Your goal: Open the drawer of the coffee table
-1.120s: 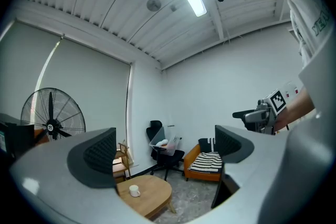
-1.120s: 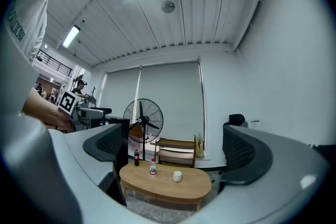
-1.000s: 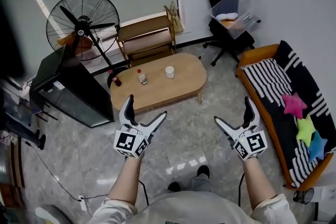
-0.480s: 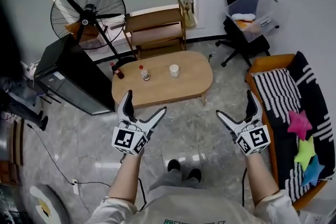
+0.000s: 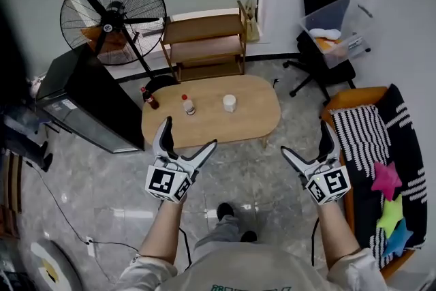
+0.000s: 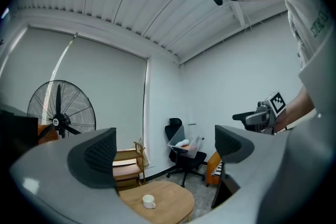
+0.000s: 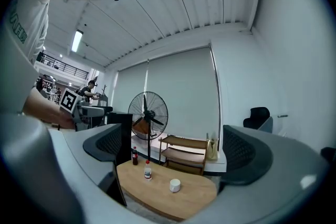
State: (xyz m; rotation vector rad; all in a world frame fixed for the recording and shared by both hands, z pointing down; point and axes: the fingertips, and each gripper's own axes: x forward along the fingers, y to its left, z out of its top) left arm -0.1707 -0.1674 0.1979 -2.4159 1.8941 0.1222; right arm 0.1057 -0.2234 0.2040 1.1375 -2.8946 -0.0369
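The oval wooden coffee table (image 5: 245, 125) stands on the floor ahead of me; no drawer front shows from above. On it are a dark bottle (image 5: 150, 100), a pale bottle (image 5: 187, 105) and a white cup (image 5: 229, 103). My left gripper (image 5: 189, 134) hangs open over the table's near edge, holding nothing. My right gripper (image 5: 306, 140) is open and empty, in the air to the right of the table. The left gripper view looks at the table (image 6: 168, 207) and cup (image 6: 149, 201) between its open jaws. The right gripper view frames the table (image 7: 189, 202) the same way.
A standing fan (image 5: 112, 13) and a black cabinet (image 5: 88, 109) are at the left. A wooden shelf (image 5: 206, 44) stands behind the table. An office chair with a plastic bin (image 5: 330, 27) is at the back right, a striped sofa (image 5: 371, 140) at the right.
The head view has shifted as the person stepped; the table now sits a little lower and more central. Both grippers stay open and raised in the same pose.
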